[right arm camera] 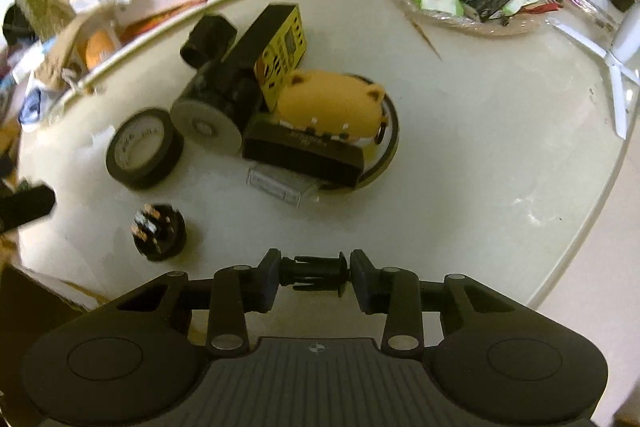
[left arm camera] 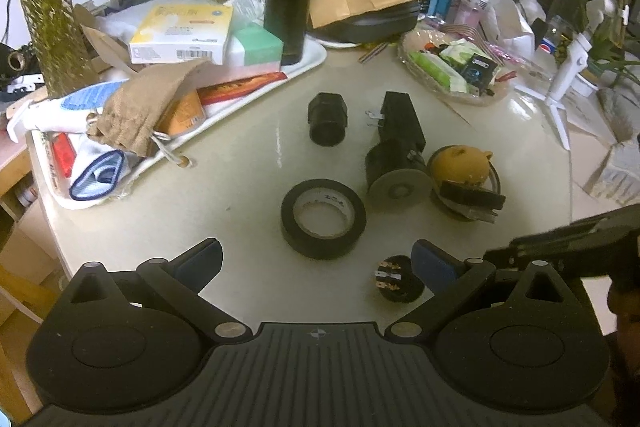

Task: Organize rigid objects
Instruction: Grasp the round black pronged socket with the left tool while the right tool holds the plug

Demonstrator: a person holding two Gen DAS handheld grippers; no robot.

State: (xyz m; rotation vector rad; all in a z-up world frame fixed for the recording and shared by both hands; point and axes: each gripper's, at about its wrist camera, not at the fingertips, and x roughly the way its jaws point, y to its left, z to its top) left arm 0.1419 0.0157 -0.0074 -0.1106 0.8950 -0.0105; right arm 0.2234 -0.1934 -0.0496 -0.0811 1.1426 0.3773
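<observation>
A: where was the plug [right arm camera: 314, 270]?
B: crosswise, clamped end-to-end in the right gripper [right arm camera: 313, 273], well short of the tape [right arm camera: 144, 148]. Left gripper [left arm camera: 316, 259] gaped, empty, nearer the tape.

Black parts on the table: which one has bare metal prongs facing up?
The small round black plug, nearest the left tool. Its copper-coloured prongs point upward; the tape roll shows only a hollow core.

No legible text on anything.
</observation>
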